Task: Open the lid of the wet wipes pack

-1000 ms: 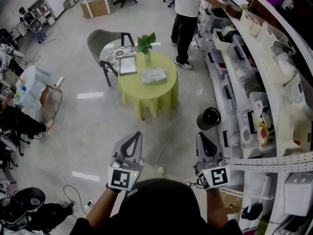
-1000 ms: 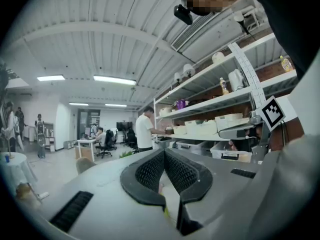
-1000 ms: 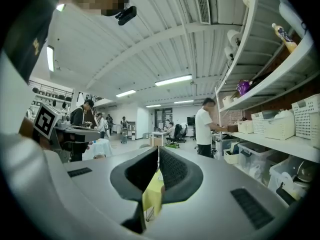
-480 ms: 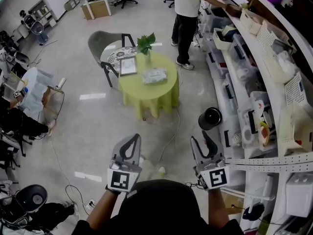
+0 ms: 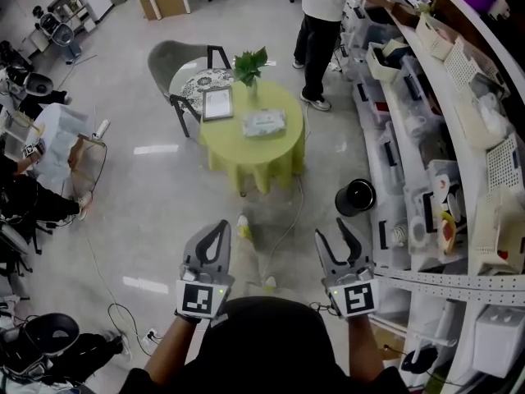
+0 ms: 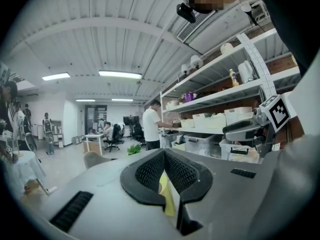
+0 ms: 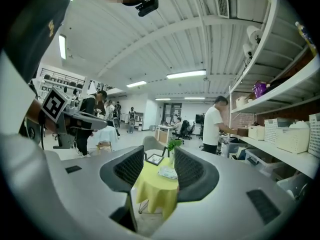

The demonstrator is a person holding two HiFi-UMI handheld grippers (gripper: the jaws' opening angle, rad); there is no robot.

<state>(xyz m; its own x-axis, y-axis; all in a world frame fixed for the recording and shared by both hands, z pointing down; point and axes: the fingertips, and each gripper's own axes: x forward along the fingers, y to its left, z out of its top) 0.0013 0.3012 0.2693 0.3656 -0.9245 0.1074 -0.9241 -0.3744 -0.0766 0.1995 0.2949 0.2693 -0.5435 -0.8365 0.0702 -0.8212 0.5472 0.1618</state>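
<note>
Your left gripper (image 5: 218, 228), lower left, jaws together, empty, your right gripper (image 5: 331, 231), lower right, jaws just opening wide, empty, wipes pack (image 5: 264, 122) on table (image 5: 244, 148), upper centre, well apart.

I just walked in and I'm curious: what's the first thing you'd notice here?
The yellow-green round table stands out mid-floor, bearing a wet wipes pack, a framed picture and a leafy plant. Low in the head view sit the left gripper, shut, and the right gripper, whose jaws have just been opening with nothing between them.
</note>
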